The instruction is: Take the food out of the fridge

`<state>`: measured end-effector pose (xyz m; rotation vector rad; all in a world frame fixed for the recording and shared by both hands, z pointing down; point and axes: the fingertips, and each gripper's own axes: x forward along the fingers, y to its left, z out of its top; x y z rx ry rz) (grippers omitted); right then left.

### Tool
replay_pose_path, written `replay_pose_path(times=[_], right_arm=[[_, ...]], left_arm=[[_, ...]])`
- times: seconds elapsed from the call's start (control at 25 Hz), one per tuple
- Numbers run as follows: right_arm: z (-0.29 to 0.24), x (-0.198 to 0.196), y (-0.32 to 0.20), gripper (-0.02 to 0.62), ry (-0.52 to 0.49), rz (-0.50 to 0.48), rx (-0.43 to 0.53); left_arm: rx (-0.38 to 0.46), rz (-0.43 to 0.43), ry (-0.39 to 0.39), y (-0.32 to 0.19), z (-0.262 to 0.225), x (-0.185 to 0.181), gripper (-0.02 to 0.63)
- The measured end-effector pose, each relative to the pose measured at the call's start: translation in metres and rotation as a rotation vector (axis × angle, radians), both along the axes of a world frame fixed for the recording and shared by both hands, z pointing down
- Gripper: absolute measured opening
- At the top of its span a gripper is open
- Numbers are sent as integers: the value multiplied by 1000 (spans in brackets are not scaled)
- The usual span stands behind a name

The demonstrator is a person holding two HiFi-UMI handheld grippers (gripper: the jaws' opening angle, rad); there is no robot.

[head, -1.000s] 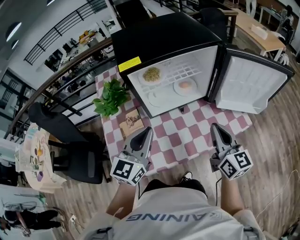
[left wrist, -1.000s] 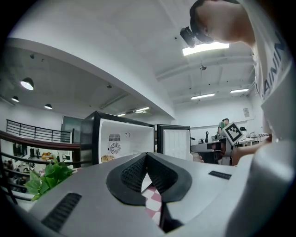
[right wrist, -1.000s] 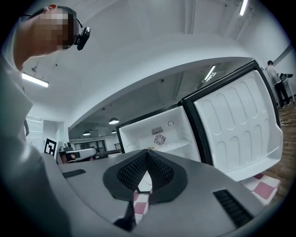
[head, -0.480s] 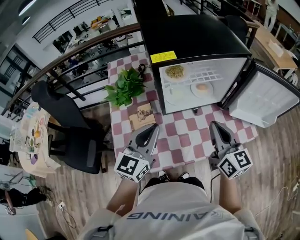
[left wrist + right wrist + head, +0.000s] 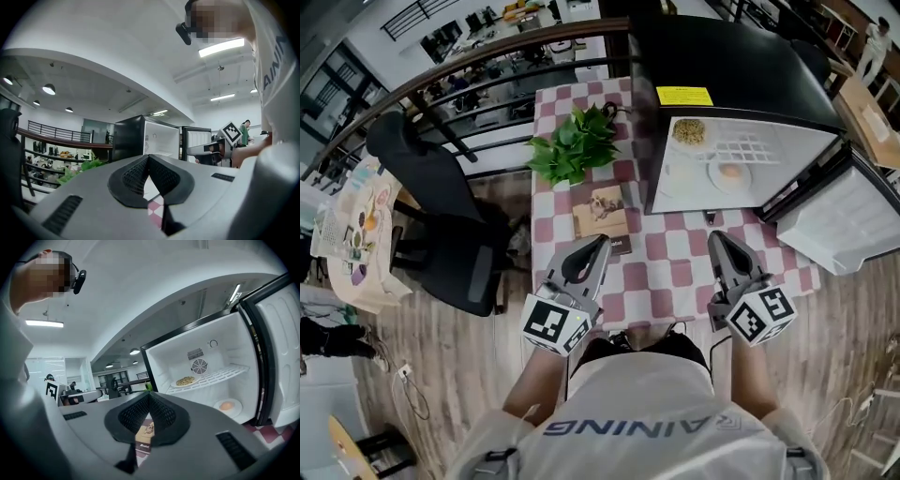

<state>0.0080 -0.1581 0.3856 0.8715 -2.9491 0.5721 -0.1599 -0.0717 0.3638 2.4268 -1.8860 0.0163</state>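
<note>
Nearest, the grey plastic left gripper (image 5: 598,246) and right gripper (image 5: 716,238) hover clenched and empty over the pink-and-white checked tablecloth (image 5: 675,272). Only the right gripper view shows the round fan grille (image 5: 199,365) behind the white noodle plate (image 5: 186,380) on the wire shelf (image 5: 220,373) and the egg plate (image 5: 227,406) below it. Both plates sit inside the open black fridge (image 5: 722,66), which sat more centrally a second ago.
</note>
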Motion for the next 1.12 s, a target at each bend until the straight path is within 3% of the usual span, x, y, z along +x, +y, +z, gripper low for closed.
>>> replay_pose_path(times=[0.16,0.52,1.12], right_arm=[[7,8,-19,20,-1,-27,-28],[23,54,-59,19,7,10,-126],[14,26,-100,21,-89,8,-213]], left_arm=[[-21,-56,0,-5,3,7,9],[-32,-83,-9,-34,4,45,9],[-51,-90,-2,-45,12,48,9]])
